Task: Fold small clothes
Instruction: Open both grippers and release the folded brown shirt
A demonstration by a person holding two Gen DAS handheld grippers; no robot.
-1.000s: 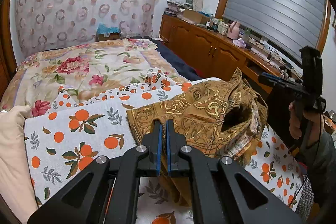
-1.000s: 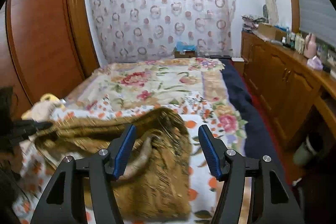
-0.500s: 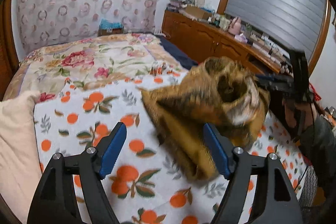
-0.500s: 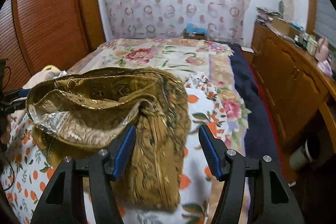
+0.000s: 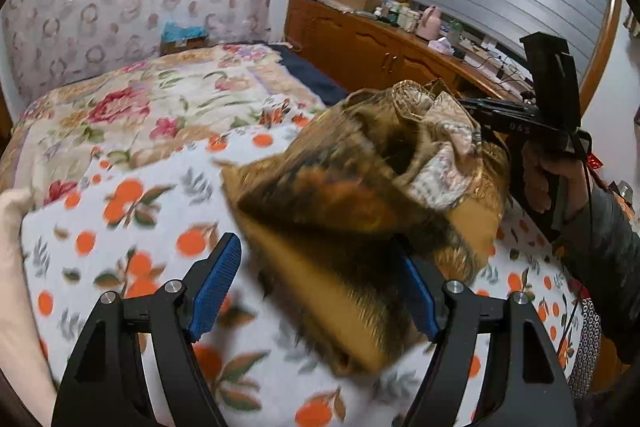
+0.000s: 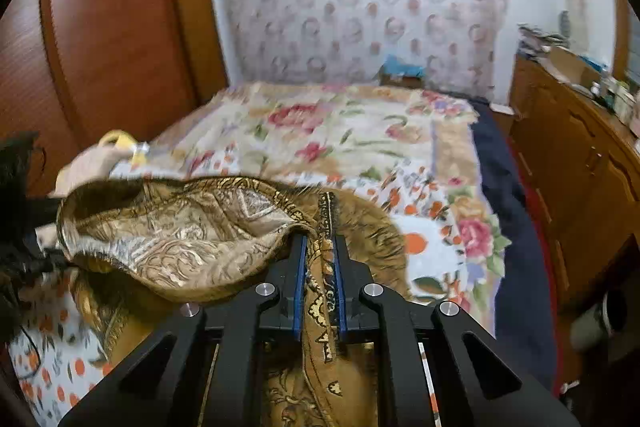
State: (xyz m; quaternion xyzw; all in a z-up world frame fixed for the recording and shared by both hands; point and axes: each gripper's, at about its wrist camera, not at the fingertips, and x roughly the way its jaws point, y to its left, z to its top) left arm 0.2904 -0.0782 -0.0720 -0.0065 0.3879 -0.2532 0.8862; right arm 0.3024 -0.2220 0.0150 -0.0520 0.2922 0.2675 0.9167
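Right tongs [image 6: 319, 259] closing, blue pads already pinched on a hem of the gold brocade garment [image 6: 192, 247], so grasping it. Angled downward over the bed [image 6: 360, 131], cloth bunched up and lifted off the orange-print sheet [image 6: 420, 239]. Left tongs [image 5: 320, 287] released, standing wide, tilted down at the sheet too, with blurry garment hanging between the pads [image 5: 216, 279] but not pressed by them as far as can be told. From the left wrist view: right hand [image 5: 556, 179] wrapped round the handle out at the right edge, grey sleeve [image 5: 612, 251] below it. Also shows a wooden bench [image 5: 360, 43] under a shuttered window. Only the right wrist view catches the wooden wardrobe [image 6: 112, 27] and cream bundle [image 6: 92, 163] at left.
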